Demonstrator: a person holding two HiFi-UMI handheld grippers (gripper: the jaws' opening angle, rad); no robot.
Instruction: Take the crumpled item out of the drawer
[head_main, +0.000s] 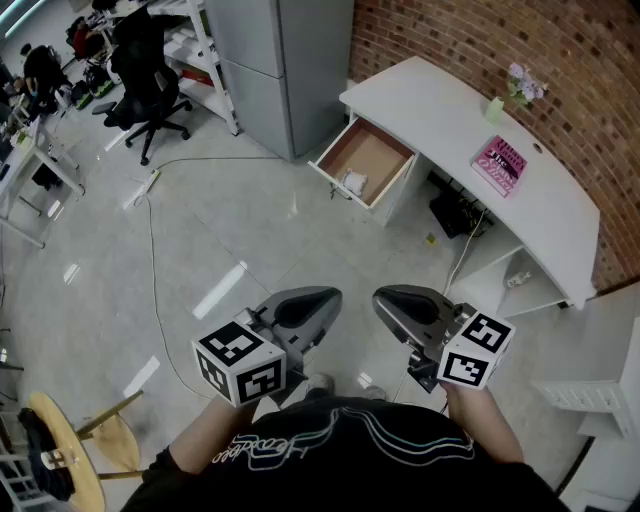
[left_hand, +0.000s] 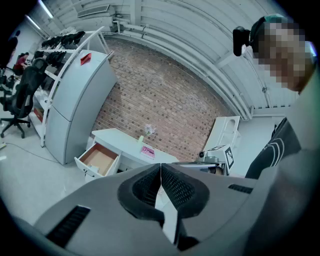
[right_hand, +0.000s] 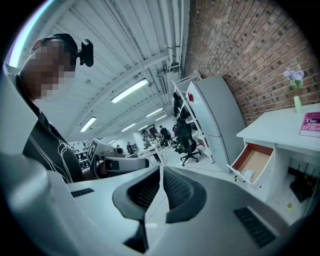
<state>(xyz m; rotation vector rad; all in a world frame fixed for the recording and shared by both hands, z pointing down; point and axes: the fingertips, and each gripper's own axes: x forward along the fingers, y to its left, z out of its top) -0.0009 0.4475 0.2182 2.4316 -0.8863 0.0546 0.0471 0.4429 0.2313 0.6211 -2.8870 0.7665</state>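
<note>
The white desk (head_main: 440, 110) stands against the brick wall, and its brown-bottomed drawer (head_main: 365, 160) is pulled open. A small white crumpled item (head_main: 355, 183) lies near the drawer's front; the right gripper view also shows the item (right_hand: 248, 175) in the drawer (right_hand: 256, 161). Both grippers are held close to the person's body, far from the desk and above the floor. My left gripper (head_main: 328, 297) is shut with nothing in it, its pads meeting (left_hand: 160, 169). My right gripper (head_main: 386, 298) is likewise shut and holds nothing (right_hand: 161, 172).
A pink book (head_main: 499, 163) and a vase of flowers (head_main: 518, 90) sit on the desk. A grey cabinet (head_main: 285, 70) stands left of the drawer, with an office chair (head_main: 150, 95) beyond. A cable (head_main: 158, 290) runs over the floor. A wooden stool (head_main: 70, 450) is at lower left.
</note>
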